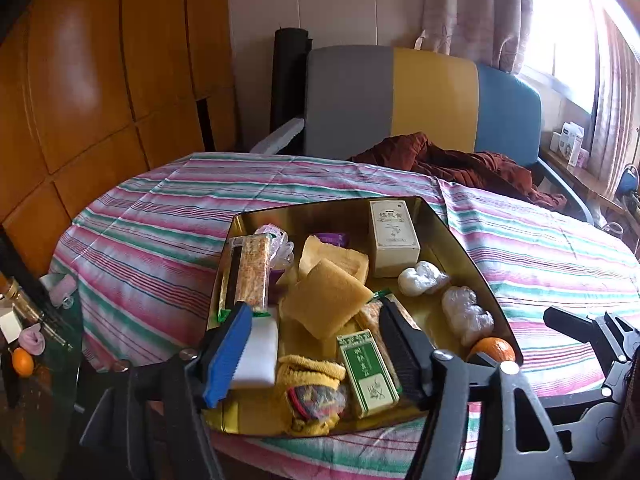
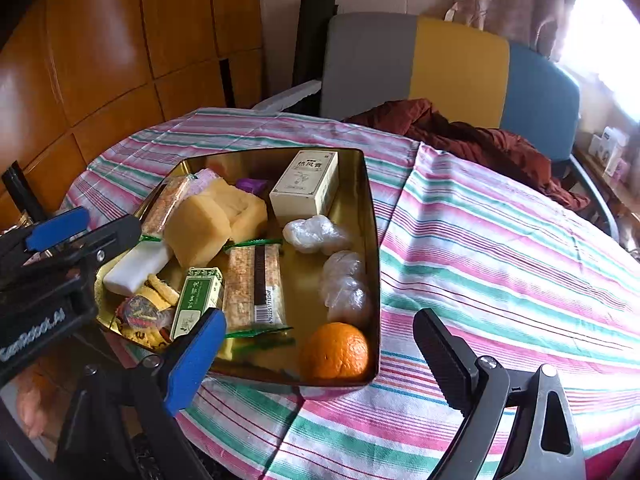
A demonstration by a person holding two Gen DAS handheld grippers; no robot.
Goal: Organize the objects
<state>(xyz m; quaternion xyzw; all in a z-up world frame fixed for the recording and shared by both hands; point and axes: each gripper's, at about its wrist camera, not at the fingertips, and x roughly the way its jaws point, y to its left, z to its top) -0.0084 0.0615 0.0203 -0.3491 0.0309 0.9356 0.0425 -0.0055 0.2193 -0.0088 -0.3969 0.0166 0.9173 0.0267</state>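
A gold tin tray (image 1: 472, 252) (image 2: 370, 240) sits on the striped cloth, packed with items. It holds a cream box (image 1: 394, 236) (image 2: 306, 188), a green box (image 1: 368, 368) (image 2: 198, 300), yellow sponge blocks (image 1: 326, 300) (image 2: 198, 234), cracker packs (image 1: 252, 276) (image 2: 254, 288), a white block (image 1: 258, 352) and an orange (image 1: 492, 350) (image 2: 335, 351). My left gripper (image 1: 316, 344) (image 2: 86, 232) hangs open over the tray's near end, above the green box. My right gripper (image 2: 320, 360) (image 1: 588, 322) stands open at the tray's near right corner, just before the orange, holding nothing.
Two plastic-wrapped white lumps (image 1: 422, 278) (image 1: 466, 314) lie along the tray's right side. Striped cloth (image 2: 500, 260) stretches bare to the right. A dark red garment (image 1: 460, 164) lies before a three-colour chair (image 1: 432, 100). Another orange (image 1: 22, 362) rests on a low glass table at the left.
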